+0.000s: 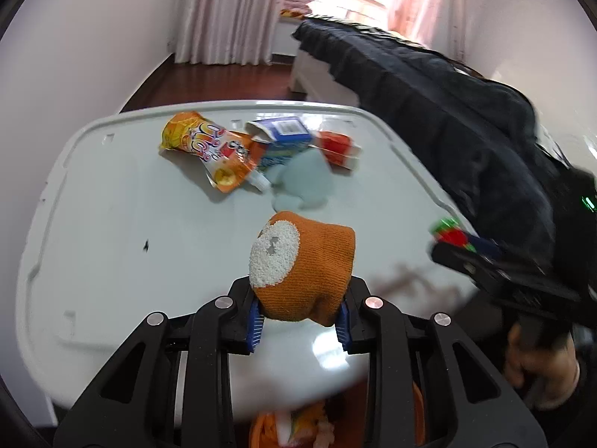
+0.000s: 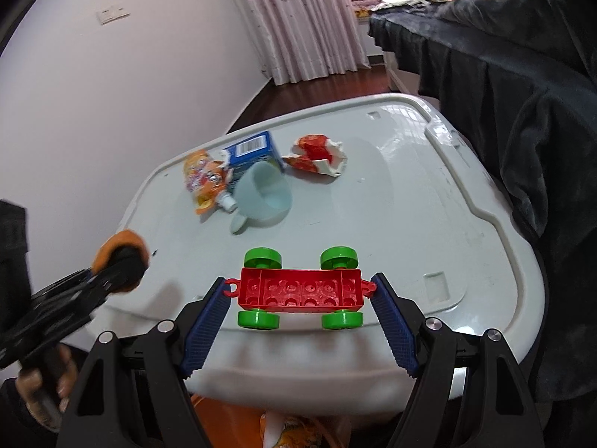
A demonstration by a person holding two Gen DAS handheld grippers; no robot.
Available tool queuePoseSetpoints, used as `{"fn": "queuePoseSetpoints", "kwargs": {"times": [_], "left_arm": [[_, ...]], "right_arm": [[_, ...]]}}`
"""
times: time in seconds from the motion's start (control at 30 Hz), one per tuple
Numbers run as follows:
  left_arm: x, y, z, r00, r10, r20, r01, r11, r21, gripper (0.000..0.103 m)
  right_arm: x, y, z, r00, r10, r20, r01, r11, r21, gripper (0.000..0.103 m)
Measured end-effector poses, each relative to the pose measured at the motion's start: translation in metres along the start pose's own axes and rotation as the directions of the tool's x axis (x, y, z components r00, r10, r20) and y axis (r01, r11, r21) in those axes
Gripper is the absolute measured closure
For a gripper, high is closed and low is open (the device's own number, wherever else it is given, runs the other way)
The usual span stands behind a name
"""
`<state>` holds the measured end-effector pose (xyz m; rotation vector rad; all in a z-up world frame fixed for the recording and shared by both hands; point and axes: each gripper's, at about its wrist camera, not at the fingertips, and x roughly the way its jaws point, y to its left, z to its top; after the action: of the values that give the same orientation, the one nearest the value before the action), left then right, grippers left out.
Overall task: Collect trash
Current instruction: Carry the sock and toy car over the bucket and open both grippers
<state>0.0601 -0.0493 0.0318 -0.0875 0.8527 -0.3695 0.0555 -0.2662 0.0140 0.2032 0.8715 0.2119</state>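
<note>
My left gripper (image 1: 300, 310) is shut on an orange knitted sock (image 1: 306, 265) with a white fuzzy patch, held above the white table's (image 1: 112, 224) near edge. The right wrist view catches that sock (image 2: 119, 248) at the far left. My right gripper (image 2: 300, 287) is shut on the ends of a red toy wagon (image 2: 300, 291) with green wheels, over the table's front edge. At the back lie an orange snack pouch (image 1: 209, 149), a blue carton (image 1: 280, 132), a crumpled red-and-white wrapper (image 1: 337, 147) and a tipped pale blue cup (image 1: 302, 183).
An orange bin (image 2: 291, 425) with wrappers in it shows below the table's front edge. A dark jacket (image 1: 447, 112) hangs along the table's right side. A white wall stands on the left, with curtains (image 1: 224, 11) and a window behind.
</note>
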Motion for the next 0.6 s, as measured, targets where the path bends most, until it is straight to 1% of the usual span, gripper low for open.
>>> {"fn": "queuePoseSetpoints", "kwargs": {"times": [0.1, 0.23, 0.37, 0.47, 0.6], "left_arm": [[-0.024, -0.012, -0.021, 1.0, 0.013, 0.005, -0.013, 0.999, 0.041, 0.074], [-0.04, -0.018, -0.054, 0.999, 0.025, -0.037, -0.024, 0.999, 0.025, 0.074], [-0.042, -0.022, -0.088, 0.992, 0.061, -0.107, -0.058, 0.998, 0.025, 0.074], [-0.038, -0.02, -0.112, 0.983, 0.043, -0.177, -0.047, 0.999, -0.018, 0.074], [-0.03, -0.019, -0.131, 0.967, 0.054, -0.247, -0.061, 0.998, -0.021, 0.073]], "right_arm": [[-0.015, 0.014, -0.011, 1.0, 0.002, 0.003, -0.002, 0.999, -0.046, 0.028], [-0.034, 0.028, -0.029, 1.0, 0.013, -0.012, -0.014, 0.997, -0.078, 0.028], [-0.052, 0.038, -0.05, 0.999, 0.029, -0.038, -0.032, 0.996, -0.088, 0.028], [-0.062, 0.044, -0.07, 0.996, 0.043, -0.074, -0.049, 0.996, -0.081, 0.028], [-0.067, 0.051, -0.099, 0.991, 0.045, -0.127, -0.055, 0.996, -0.076, 0.028]]}}
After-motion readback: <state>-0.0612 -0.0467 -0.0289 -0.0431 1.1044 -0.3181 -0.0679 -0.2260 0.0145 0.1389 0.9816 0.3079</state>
